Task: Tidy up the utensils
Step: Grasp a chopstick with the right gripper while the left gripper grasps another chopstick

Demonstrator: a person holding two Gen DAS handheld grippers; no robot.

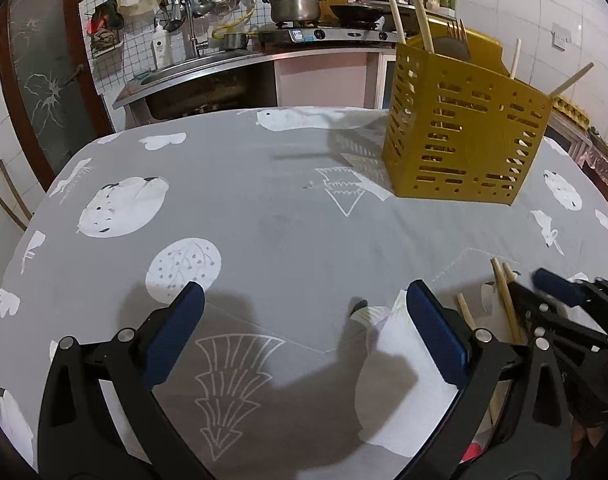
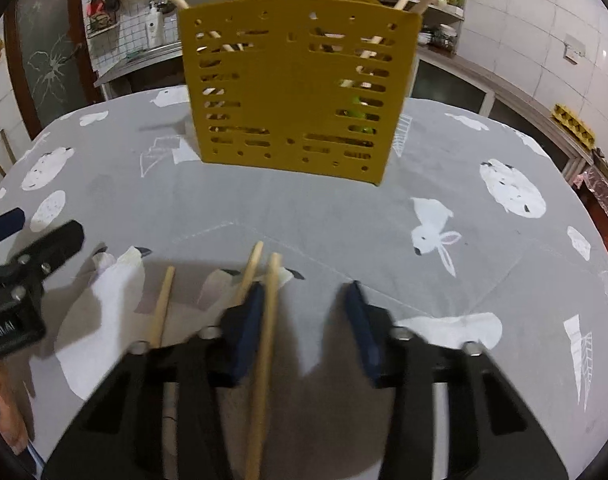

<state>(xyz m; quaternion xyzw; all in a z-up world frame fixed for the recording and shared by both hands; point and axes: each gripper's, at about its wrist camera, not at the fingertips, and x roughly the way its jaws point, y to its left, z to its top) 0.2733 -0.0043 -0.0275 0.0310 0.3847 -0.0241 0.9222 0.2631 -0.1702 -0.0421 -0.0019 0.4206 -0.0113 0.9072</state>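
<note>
Lighting: dim, overhead; soft shadows beneath tongs (image 1: 304,300). Fisheye bending, dark corners. Right tongs (image 2: 304,296) motion-blurred.

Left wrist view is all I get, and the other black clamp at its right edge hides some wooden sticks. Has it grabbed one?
Observer: Not yet. In the right wrist view, a pale wooden chopstick lies between the right gripper's blue-padded fingers. It sits close beside one pad, with a clear gap to the other.
Operator: Are any more sticks loose on the table?
Observer: Two more. A second chopstick lies just outside that same finger, and a third chopstick lies further left.
Operator: Does the slotted yellow plastic holder hide anything?
Observer: Something green shows through the front slots of the slotted yellow plastic holder. I cannot tell what it is.
</note>
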